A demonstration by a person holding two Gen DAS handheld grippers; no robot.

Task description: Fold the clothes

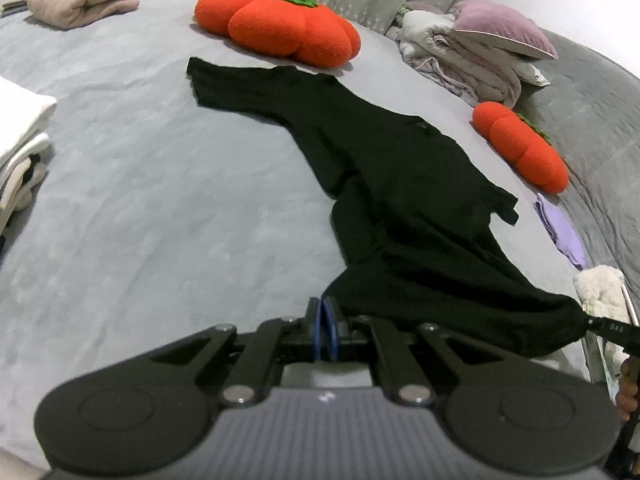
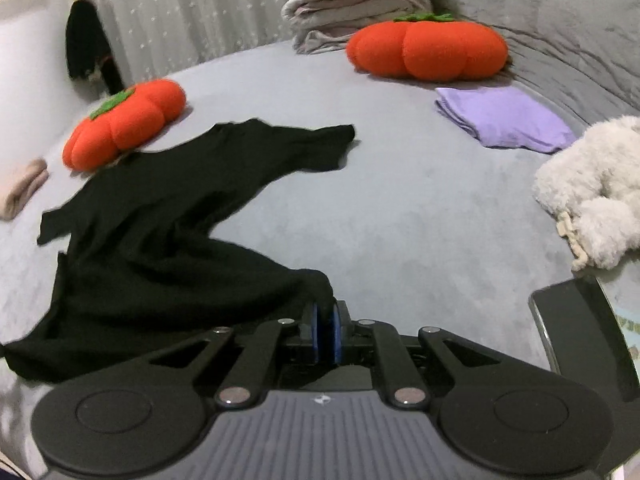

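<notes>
A black T-shirt [image 1: 400, 184] lies stretched out on the grey bed, sleeves toward the far side. My left gripper [image 1: 325, 304] is shut on one hem corner, its blue pads pressed together on the cloth. The other hem corner, at the right edge of the left wrist view, is pinched by the right gripper [image 1: 592, 322]. In the right wrist view the same black T-shirt [image 2: 160, 216] spreads to the left, and my right gripper [image 2: 326, 310] is shut on its bunched hem corner.
Two orange pumpkin cushions [image 1: 276, 24] [image 1: 520, 146] sit beyond the shirt. A folded lilac cloth [image 2: 504, 120], a white fluffy item [image 2: 596, 192], a pile of bedding [image 1: 472, 48], a folded pink garment [image 1: 88, 0] and a white stack [image 1: 20, 136] ring the bed [image 1: 140, 184].
</notes>
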